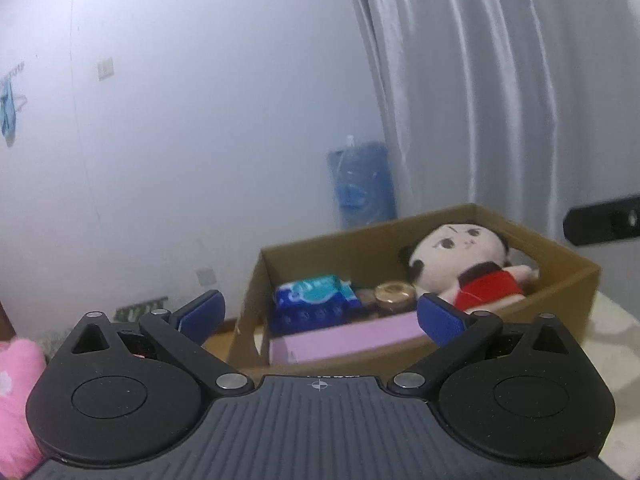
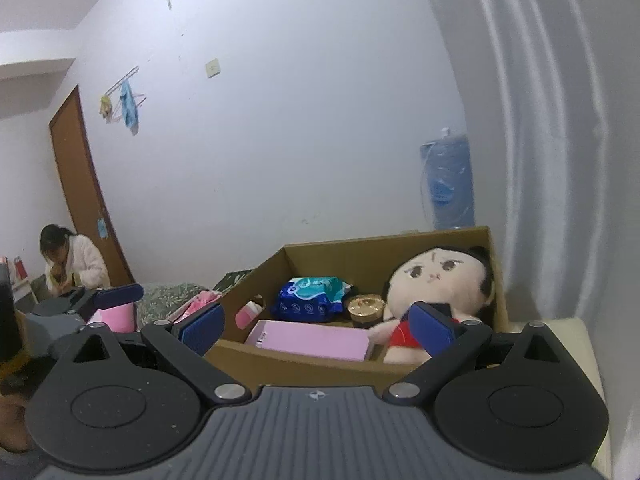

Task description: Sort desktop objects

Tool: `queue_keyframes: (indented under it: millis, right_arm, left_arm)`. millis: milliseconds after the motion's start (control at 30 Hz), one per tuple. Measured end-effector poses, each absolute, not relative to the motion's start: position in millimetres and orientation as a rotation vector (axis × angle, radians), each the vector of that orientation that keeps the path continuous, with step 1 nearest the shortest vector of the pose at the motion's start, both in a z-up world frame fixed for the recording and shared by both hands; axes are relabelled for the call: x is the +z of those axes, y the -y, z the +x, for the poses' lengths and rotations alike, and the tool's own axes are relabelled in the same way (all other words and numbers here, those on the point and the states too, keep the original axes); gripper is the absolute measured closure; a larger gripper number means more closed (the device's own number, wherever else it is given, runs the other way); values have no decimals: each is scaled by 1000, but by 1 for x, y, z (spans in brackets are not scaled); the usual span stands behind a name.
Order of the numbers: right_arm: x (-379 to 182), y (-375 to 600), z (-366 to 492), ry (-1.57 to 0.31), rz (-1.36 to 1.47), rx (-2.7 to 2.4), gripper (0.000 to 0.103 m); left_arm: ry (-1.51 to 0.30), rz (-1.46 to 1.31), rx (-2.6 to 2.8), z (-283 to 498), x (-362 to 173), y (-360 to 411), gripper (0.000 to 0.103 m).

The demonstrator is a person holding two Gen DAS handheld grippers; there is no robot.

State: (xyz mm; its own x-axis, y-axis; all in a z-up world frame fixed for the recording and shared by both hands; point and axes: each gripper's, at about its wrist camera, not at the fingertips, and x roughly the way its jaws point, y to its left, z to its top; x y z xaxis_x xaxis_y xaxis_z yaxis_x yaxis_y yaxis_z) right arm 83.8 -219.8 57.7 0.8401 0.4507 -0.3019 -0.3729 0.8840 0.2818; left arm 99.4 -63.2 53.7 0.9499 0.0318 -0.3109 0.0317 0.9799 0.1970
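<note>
Cardboard box (image 1: 556, 280), one only, stands open-topped on a pale tabletop (image 1: 612, 320) in front of a white wall and a grey curtain (image 1: 500, 80). Inside it lie four things: one plush doll (image 1: 460, 256) with a red top, leaning against the far right corner; one blue tissue pack (image 1: 316, 300) toward the left; one gold-lidded jar (image 1: 394, 294) between the pack and the doll; and one flat pink box (image 1: 344, 340) along the near wall.

The left gripper (image 1: 320, 316) hovers short of the box with its two blue-padded fingers (image 1: 202, 314) spread wide and nothing between them. The right gripper (image 2: 318, 326) likewise has its two fingers (image 2: 202, 326) far apart and empty, pointed at the box's near wall; the doll (image 2: 436, 284) shows behind its right pad, whether touching cannot be told.

One blue wrapped cylinder (image 2: 448, 184) stands behind the box by the curtain. A person in a white top (image 2: 80, 264) sits far left near a brown door (image 2: 80, 184).
</note>
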Motion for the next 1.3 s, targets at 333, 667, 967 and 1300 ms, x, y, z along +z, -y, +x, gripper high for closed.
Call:
queue_keyframes:
  millis: [333,667,967,1300]
  right_arm:
    - [48,239,47,-327,280,326,2]
    - [56,234,45,-291,254,309,1]
    - [48,231,51,-306,270,323,1]
    - [47,219,60,-324,258,352,1]
  left_arm:
    - [-433,68,25,77,58,52,0]
    - [-400,-8,128,67,49,47,0]
    - [-389,-24,127,61,50,43,0]
    - [-408,-23,132,62,45,44,0]
